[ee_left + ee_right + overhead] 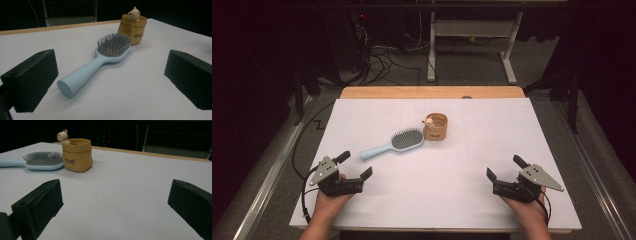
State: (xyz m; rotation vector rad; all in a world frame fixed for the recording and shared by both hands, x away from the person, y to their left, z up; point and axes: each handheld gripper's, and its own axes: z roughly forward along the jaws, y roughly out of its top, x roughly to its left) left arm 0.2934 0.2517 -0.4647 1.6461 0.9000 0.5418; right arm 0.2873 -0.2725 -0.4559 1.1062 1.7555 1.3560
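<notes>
A light blue hairbrush (393, 142) (100, 62) (37, 161) lies bristles up near the middle of the white table, handle pointing toward the near left. Its head touches or nearly touches a small tan sack-shaped pot (436, 126) (133, 28) (77, 155) with a little figurine on its rim. My left gripper (355, 164) (110, 80) rests open at the near left, aimed at the brush handle, nothing between its jaws. At the near right my right gripper (504, 167) (115, 205) stands open and empty, facing the pot from a distance.
The white sheet (432, 200) covers a wooden table whose far edge (432, 92) shows. Beyond it stand a desk frame (472, 45) and loose cables (382, 62) on the floor. Metal rails (262, 190) run along both sides.
</notes>
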